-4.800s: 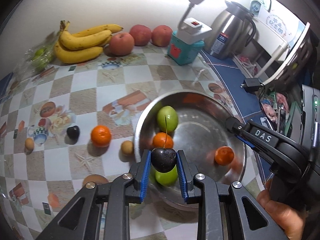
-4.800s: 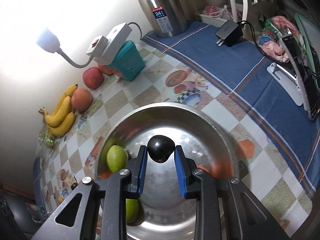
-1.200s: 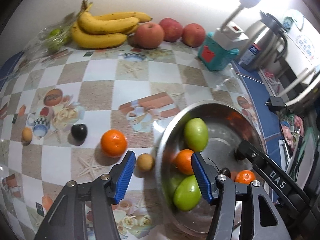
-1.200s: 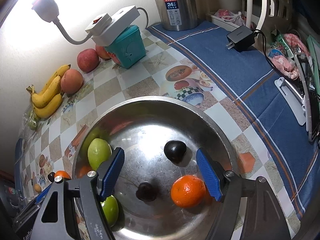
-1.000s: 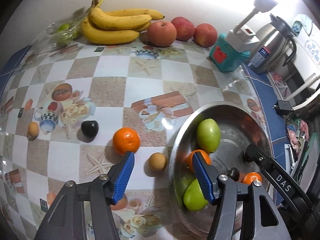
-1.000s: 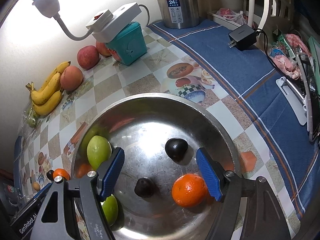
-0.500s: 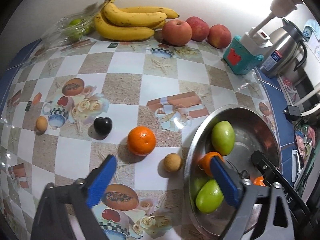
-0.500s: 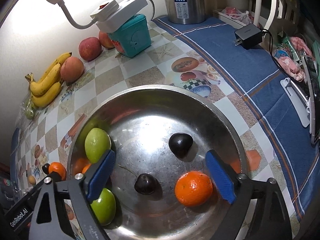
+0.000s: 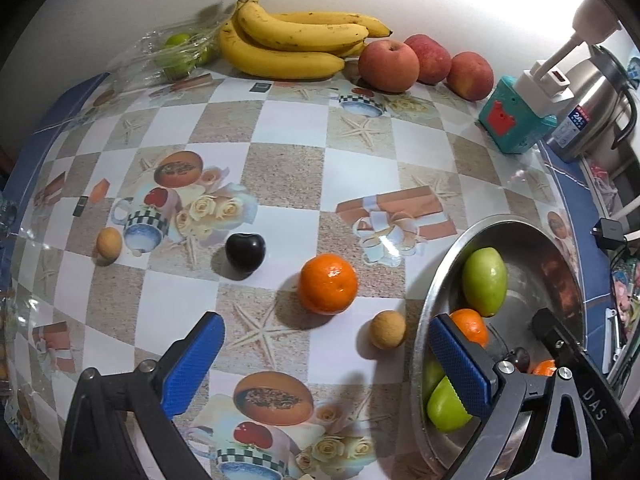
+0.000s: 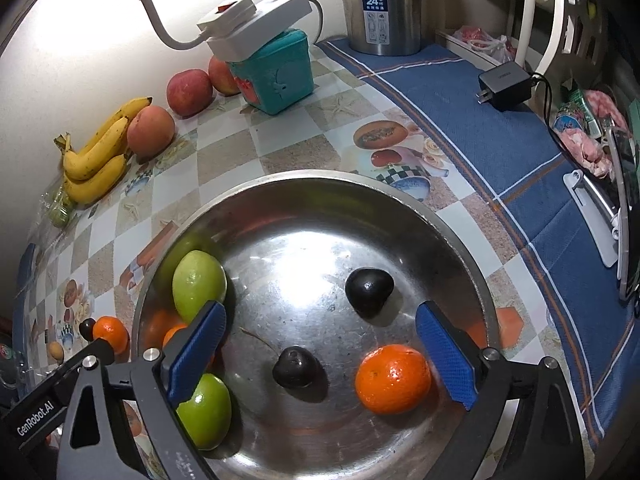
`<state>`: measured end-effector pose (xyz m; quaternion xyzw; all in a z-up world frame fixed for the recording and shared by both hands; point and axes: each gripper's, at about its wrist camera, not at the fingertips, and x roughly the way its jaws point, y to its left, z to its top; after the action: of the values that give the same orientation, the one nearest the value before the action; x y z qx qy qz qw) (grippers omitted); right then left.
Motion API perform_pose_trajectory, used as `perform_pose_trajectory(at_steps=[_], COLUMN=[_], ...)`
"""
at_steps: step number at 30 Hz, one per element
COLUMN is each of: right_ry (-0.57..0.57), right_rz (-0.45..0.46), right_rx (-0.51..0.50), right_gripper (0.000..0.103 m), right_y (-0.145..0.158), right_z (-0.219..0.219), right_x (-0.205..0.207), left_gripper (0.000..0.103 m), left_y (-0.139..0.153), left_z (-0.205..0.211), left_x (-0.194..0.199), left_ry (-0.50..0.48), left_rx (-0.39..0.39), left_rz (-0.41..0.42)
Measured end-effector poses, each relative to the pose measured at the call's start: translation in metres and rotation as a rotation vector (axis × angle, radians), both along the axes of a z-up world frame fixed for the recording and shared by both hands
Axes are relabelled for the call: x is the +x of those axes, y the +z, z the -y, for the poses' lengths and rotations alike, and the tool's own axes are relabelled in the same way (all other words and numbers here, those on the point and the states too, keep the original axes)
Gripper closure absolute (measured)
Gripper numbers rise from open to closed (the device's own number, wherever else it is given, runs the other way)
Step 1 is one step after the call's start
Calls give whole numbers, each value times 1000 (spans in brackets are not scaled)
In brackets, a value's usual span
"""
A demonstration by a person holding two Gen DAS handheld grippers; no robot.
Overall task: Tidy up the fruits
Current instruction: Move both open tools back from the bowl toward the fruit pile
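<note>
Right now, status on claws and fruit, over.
Both claws, left and right, just opened, nothing between. Bowl holds seven fruits. Orange and dark plum loose on table. Path clear.

Mixed fruits (image 10: pixel 393 378) in steel bowl (image 10: pixel 460 240)

"24" on kettle (image 10: pixel 380 4) label; "GenRobot.AI" on left claw (image 10: pixel 44 416).

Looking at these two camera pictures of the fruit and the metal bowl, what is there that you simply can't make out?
- Left wrist view: the bowl's near side is covered by the left gripper and the other tool's arm; only slivers of the dark fruit show.
- Left wrist view: the green fruits in the clear bag are blurred by the plastic.
- Right wrist view: the kettle's label is too small to read.
- Right wrist view: items at the right edge are cut off and distorted.
</note>
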<state>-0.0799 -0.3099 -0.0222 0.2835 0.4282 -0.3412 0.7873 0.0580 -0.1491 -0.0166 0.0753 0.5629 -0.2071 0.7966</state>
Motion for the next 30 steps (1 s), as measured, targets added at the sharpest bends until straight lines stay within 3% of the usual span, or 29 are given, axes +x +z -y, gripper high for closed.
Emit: perform_pose_trajectory(at_steps=[8,15,30], right_ry=[15,54,146], right_rz=[-4,-22,-8], right_rx=[-17,-49,-84], right_gripper=[6,6,6], right_y=[4,9,24], right_z=[-5,-16,-49], right_x=[3,10,27], left_gripper=[0,0,0], left_y=[-1,12,31], left_z=[-7,-23,-96], left_x=[2,12,51], left_ry=[-4,12,130], left_rx=[56,50,77], left_rz=[-7,17,84])
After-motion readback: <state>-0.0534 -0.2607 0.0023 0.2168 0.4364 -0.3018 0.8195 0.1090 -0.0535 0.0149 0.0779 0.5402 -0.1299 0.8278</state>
